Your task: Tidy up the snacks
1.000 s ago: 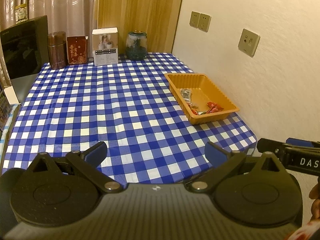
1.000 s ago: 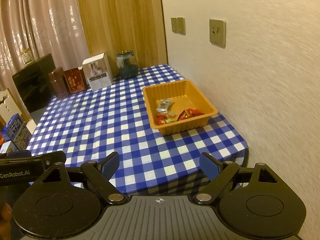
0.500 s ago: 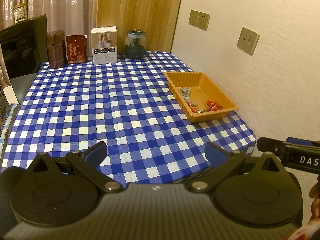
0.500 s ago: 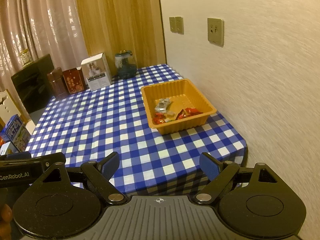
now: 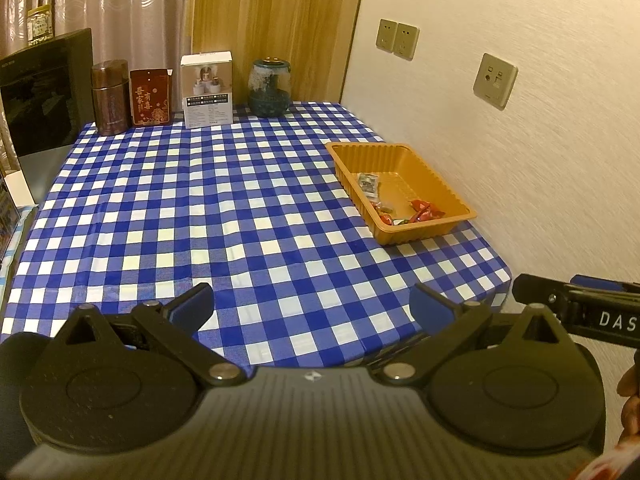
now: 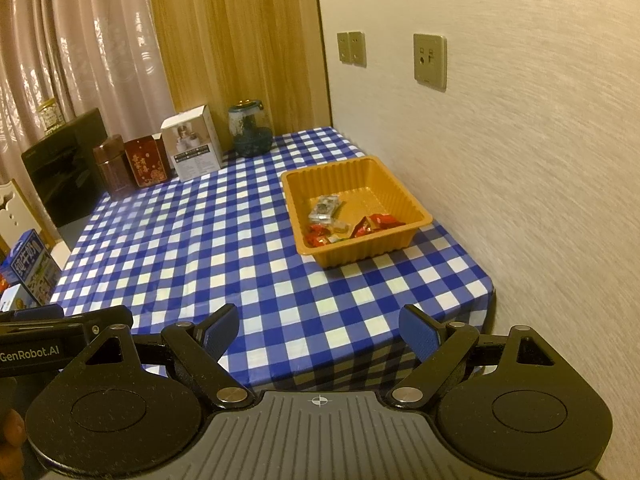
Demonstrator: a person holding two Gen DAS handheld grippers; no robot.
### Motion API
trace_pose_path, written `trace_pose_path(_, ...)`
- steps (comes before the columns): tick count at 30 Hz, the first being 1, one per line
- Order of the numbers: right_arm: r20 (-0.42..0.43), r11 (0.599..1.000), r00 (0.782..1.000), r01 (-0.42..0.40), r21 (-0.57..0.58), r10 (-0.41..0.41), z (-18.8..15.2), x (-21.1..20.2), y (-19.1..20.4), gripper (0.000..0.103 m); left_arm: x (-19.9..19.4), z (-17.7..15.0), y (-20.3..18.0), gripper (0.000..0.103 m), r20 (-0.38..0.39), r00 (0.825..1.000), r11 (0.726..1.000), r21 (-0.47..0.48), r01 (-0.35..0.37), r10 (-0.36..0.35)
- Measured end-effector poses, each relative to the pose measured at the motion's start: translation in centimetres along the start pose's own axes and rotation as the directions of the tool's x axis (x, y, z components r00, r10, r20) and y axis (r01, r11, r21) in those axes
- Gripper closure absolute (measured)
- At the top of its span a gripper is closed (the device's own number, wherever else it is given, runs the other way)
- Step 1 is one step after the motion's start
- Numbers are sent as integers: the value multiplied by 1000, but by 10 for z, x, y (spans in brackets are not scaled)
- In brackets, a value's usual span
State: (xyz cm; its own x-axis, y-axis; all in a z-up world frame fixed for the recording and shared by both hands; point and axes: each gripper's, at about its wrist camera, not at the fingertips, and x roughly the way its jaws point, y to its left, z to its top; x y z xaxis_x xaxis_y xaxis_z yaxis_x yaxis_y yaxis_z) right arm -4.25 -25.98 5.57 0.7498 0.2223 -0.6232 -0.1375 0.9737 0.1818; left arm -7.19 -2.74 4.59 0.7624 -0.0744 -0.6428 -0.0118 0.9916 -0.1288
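In the left wrist view, the left gripper [image 5: 312,306] is seen at the bottom with its jaws spread and nothing between them. "DAS" is read on the other tool at the right edge. One orange tray [image 5: 424,234] lies right of centre, snack packets [image 5: 424,211] inside. Four containers are lined along the top.

In the right wrist view, the right gripper [image 6: 318,328] is likewise released and empty. "GenRobot.AI" is printed at lower left. The tray [image 6: 360,246] sits at centre right on the checked tablecloth [image 6: 192,248].
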Motion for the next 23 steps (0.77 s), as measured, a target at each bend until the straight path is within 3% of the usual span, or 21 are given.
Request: trace_pose_path(23, -7, 1000, 1000, 11, 16, -11, -8, 2, 2, 16, 4, -7, -5, 0, 8, 1000, 1000, 7, 17, -18)
